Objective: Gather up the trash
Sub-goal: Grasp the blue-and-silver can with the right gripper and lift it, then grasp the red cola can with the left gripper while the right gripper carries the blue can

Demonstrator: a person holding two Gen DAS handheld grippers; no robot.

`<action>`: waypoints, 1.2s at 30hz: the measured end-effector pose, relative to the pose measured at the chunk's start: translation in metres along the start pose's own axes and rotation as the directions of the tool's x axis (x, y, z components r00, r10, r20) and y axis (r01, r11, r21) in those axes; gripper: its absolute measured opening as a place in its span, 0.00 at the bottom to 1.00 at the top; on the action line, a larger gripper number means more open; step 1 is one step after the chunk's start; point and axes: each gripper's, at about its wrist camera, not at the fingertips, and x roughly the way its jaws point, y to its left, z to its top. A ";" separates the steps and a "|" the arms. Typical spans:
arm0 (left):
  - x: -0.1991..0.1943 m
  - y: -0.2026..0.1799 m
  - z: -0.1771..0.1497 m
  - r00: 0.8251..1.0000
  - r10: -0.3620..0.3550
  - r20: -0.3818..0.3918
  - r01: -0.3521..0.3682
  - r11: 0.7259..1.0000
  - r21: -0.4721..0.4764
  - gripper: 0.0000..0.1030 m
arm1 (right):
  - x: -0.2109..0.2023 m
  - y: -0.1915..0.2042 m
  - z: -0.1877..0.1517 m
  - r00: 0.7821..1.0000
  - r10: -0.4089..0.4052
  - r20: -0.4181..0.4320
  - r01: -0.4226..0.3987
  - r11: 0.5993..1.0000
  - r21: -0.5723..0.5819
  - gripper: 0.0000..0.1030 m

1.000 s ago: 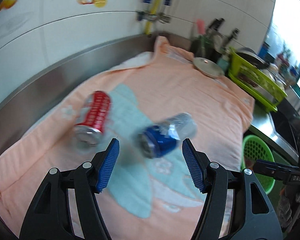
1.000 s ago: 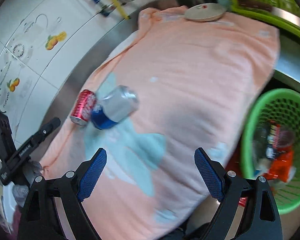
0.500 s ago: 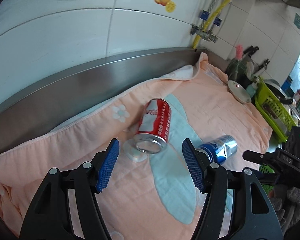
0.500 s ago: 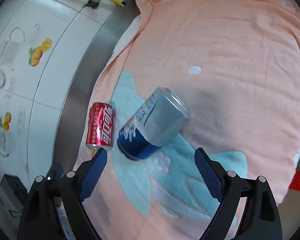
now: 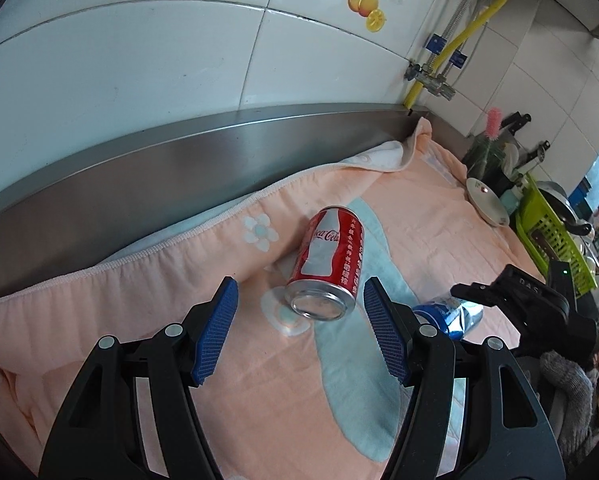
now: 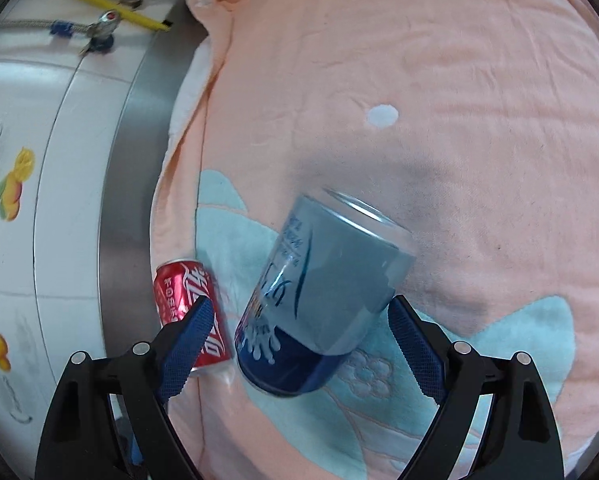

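— While both tools are so near, where are the cans exactly?

— The red aluminium cola can (image 5: 329, 268) lies on its side on the peach towel with pale blue flowers (image 5: 427, 216), its round end between the wide-apart jaws of the left gripper (image 5: 301, 330), not touched. The blue and silver drink can (image 6: 323, 304) also lies on its side, between the wide jaws of the right gripper (image 6: 295, 346); the pads do not press it.

— What can go wrong?

— I think a can may roll away if one pad reaches it first, because the towel is soft and wrinkled. Also the two cans lie close, so one gripper could knock the other can.

— And the containers?

— Far at the counter end stands a lime-green plastic dish rack (image 5: 551, 236) with what seems a metal pot; it is too small to be sure. Beside it is a white saucer (image 5: 486, 206), empty.
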 end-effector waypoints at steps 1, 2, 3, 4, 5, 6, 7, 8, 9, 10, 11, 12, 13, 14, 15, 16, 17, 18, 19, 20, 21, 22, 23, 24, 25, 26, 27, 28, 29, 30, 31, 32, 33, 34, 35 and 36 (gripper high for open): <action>0.001 -0.001 0.000 1.000 -0.002 -0.001 0.002 1.000 0.001 0.63 | 0.003 0.000 0.001 1.000 -0.005 -0.001 0.005 1.000 0.003 0.83; 0.001 -0.001 0.001 1.000 -0.004 -0.002 0.004 1.000 0.002 0.63 | 0.007 0.000 0.003 1.000 -0.016 -0.004 0.016 1.000 0.006 0.83; 0.002 -0.002 0.001 1.000 -0.004 -0.003 0.004 1.000 0.004 0.63 | 0.009 -0.001 0.004 1.000 -0.018 -0.008 0.018 1.000 0.015 0.82; 0.003 -0.003 0.002 1.000 -0.006 -0.005 0.006 1.000 0.006 0.63 | 0.011 -0.002 0.004 1.000 -0.017 -0.013 0.018 1.000 0.024 0.81; 0.004 -0.004 0.002 1.000 -0.007 -0.006 0.007 1.000 0.008 0.63 | 0.015 -0.003 0.005 1.000 -0.017 -0.019 0.018 0.999 0.036 0.79; 0.006 -0.006 0.002 1.000 -0.006 -0.008 0.006 1.000 0.015 0.63 | 0.019 -0.004 0.007 0.999 -0.020 -0.026 0.021 0.999 0.045 0.79; 0.007 -0.007 0.002 1.000 -0.005 -0.010 0.005 1.000 0.019 0.63 | 0.020 -0.005 0.007 0.999 -0.021 -0.025 0.022 0.999 0.045 0.78; 0.009 -0.009 0.003 1.000 -0.007 -0.013 0.007 1.000 0.025 0.63 | 0.020 -0.004 0.008 1.000 -0.025 -0.019 0.026 0.999 0.040 0.77; 0.011 -0.011 0.005 1.000 -0.008 -0.018 0.009 0.999 0.032 0.63 | 0.020 -0.002 0.008 0.999 -0.032 -0.020 0.033 0.999 0.035 0.75; 0.013 -0.013 0.005 1.000 -0.006 -0.022 0.007 0.999 0.036 0.63 | 0.021 -0.001 0.009 0.999 -0.039 -0.023 0.040 0.999 0.023 0.71; 0.016 -0.016 0.006 1.000 -0.010 -0.027 0.011 0.999 0.042 0.63 | 0.021 0.000 0.010 0.999 -0.039 -0.027 0.039 0.999 0.008 0.71; 0.018 -0.019 0.007 0.999 -0.017 -0.031 0.018 0.998 0.052 0.63 | 0.020 -0.001 0.010 0.999 -0.034 -0.030 0.034 0.999 -0.003 0.71; 0.020 -0.023 0.007 0.999 -0.013 -0.032 0.015 0.997 0.070 0.63 | 0.020 -0.002 0.010 0.999 -0.031 -0.029 0.030 1.000 -0.008 0.71; 0.023 -0.027 0.008 0.999 -0.007 -0.037 0.010 0.996 0.086 0.63 | 0.019 -0.003 0.009 0.999 -0.028 -0.028 0.028 0.999 -0.017 0.71; 0.027 -0.029 0.009 0.999 -0.007 -0.044 0.012 0.995 0.095 0.63 | 0.017 -0.003 0.009 0.999 -0.024 -0.032 0.023 0.999 -0.032 0.71; 0.029 -0.030 0.009 0.999 -0.007 -0.049 0.012 0.995 0.098 0.63 | 0.016 -0.003 0.008 0.999 -0.023 -0.033 0.022 0.999 -0.044 0.71; 0.034 -0.031 0.010 0.998 -0.010 -0.057 0.015 0.995 0.102 0.63 | 0.013 -0.003 0.008 0.999 -0.024 -0.030 0.023 0.998 -0.059 0.71; 0.037 -0.032 0.011 0.998 -0.008 -0.062 0.015 0.994 0.106 0.63 | 0.009 -0.003 0.007 0.999 -0.021 -0.028 0.019 0.996 -0.082 0.71; 0.042 -0.034 0.012 0.997 0.002 -0.072 0.006 0.994 0.113 0.63 | 0.006 -0.002 0.007 0.999 -0.019 -0.030 0.016 0.995 -0.096 0.71; 0.047 -0.035 0.013 0.997 0.003 -0.080 0.006 0.993 0.117 0.64 | 0.002 -0.002 0.007 0.999 -0.018 -0.031 0.014 0.993 -0.113 0.71; 0.052 -0.037 0.013 0.996 0.008 -0.088 0.003 0.992 0.127 0.65 | -0.003 -0.003 0.006 1.000 -0.012 -0.029 0.008 0.992 -0.130 0.71; 0.056 -0.038 0.014 0.995 0.019 -0.093 -0.006 0.991 0.135 0.66 | -0.008 -0.003 0.005 1.000 -0.006 -0.028 0.002 0.989 -0.147 0.71; 0.060 -0.040 0.014 0.995 0.025 -0.099 -0.011 0.990 0.141 0.66 | -0.014 -0.003 0.004 1.000 -0.001 -0.028 -0.004 0.985 -0.170 0.71; 0.065 -0.042 0.015 0.994 0.026 -0.110 -0.010 0.989 0.147 0.66 | -0.020 -0.003 0.002 1.000 0.001 -0.023 -0.005 0.981 -0.194 0.71; 0.072 -0.045 0.015 0.992 0.032 -0.126 -0.011 0.987 0.161 0.66 | -0.024 -0.002 0.001 1.000 0.003 -0.019 -0.007 0.977 -0.213 0.71; 0.077 -0.047 0.015 0.990 0.043 -0.135 -0.019 0.984 0.176 0.66 | -0.030 -0.002 -0.001 1.000 0.007 -0.016 -0.010 0.973 -0.232 0.71; 0.082 -0.050 0.016 0.988 0.056 -0.141 -0.029 0.981 0.191 0.66 | -0.036 -0.002 -0.003 1.000 0.012 -0.012 -0.015 0.968 -0.252 0.71; 0.087 -0.053 0.016 0.987 0.062 -0.147 -0.031 0.978 0.206 0.66 | -0.042 -0.003 -0.005 1.000 0.013 -0.006 -0.014 0.962 -0.274 0.71; 0.091 -0.055 0.017 0.986 0.072 -0.149 -0.038 0.974 0.221 0.66 | -0.046 -0.003 -0.007 1.000 0.011 0.001 -0.010 0.957 -0.289 0.71; 0.094 -0.057 0.017 0.985 0.088 -0.149 -0.051 0.970 0.239 0.66 | -0.053 -0.005 -0.009 1.000 0.004 0.014 0.001 0.951 -0.310 0.71; 0.099 -0.060 0.017 0.983 0.095 -0.155 -0.053 0.966 0.255 0.66 | -0.057 -0.007 -0.012 1.000 0.003 0.017 0.003 0.947 -0.322 0.71; 0.103 -0.062 0.018 0.982 0.099 -0.163 -0.052 0.961 0.270 0.66 | -0.062 -0.009 -0.014 1.000 0.005 0.018 0.002 0.943 -0.334 0.71; 0.107 -0.065 0.018 0.980 0.115 -0.164 -0.063 0.954 0.292 0.66 | -0.066 -0.012 -0.015 1.000 0.007 0.019 0.000 0.941 -0.337 0.71; 0.110 -0.067 0.018 0.979 0.123 -0.165 -0.068 0.951 0.301 0.66 | -0.069 -0.014 -0.016 1.000 0.010 0.020 -0.003 0.941 -0.339 0.71; 0.112 -0.067 0.018 0.978 0.121 -0.172 -0.064 0.950 0.304 0.66 | -0.074 -0.016 -0.018 1.000 0.015 0.020 -0.007 0.939 -0.344 0.71; 0.114 -0.068 0.018 0.977 0.120 -0.176 -0.061 0.949 0.308 0.66 | -0.078 -0.018 -0.018 1.000 0.018 0.023 -0.009 0.936 -0.351 0.71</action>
